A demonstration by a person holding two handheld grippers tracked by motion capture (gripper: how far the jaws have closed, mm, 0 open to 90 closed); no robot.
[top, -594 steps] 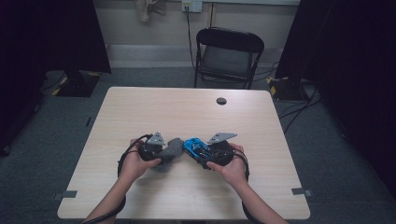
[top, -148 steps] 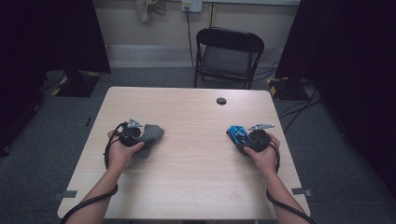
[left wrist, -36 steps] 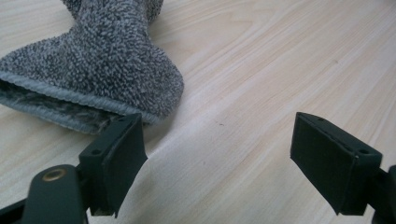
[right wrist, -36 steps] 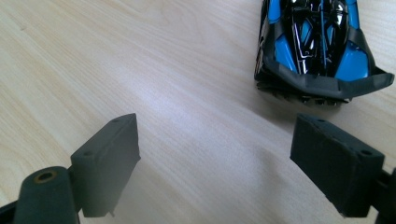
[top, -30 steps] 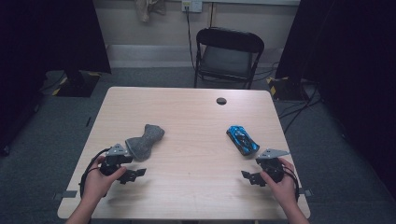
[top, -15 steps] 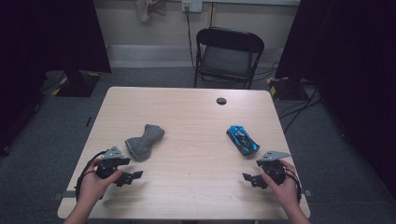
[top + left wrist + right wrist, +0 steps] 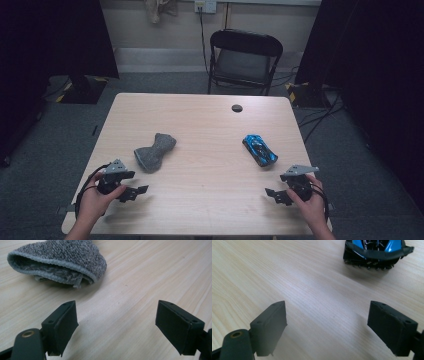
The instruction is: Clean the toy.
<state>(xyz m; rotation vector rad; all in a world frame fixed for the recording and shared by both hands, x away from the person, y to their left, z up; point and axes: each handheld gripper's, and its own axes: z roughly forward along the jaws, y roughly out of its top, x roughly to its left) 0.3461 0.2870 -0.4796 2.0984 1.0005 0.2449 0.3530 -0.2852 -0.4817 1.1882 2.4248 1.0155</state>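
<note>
Pale wood counter (image 7: 200, 125): grey sock (image 7: 154, 151) left of blue toy car (image 7: 259, 149); left tongs (image 7: 136, 190) and right tongs (image 7: 272, 194) nearer, both spread apart, gripping nothing.

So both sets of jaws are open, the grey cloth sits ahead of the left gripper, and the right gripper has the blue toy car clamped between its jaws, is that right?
Not quite. The blue toy car is not clamped: the right gripper view shows it on the table, ahead of the right gripper and apart from its open jaws. The rest holds: the left gripper is open too, with the grey cloth ahead of it.
</note>
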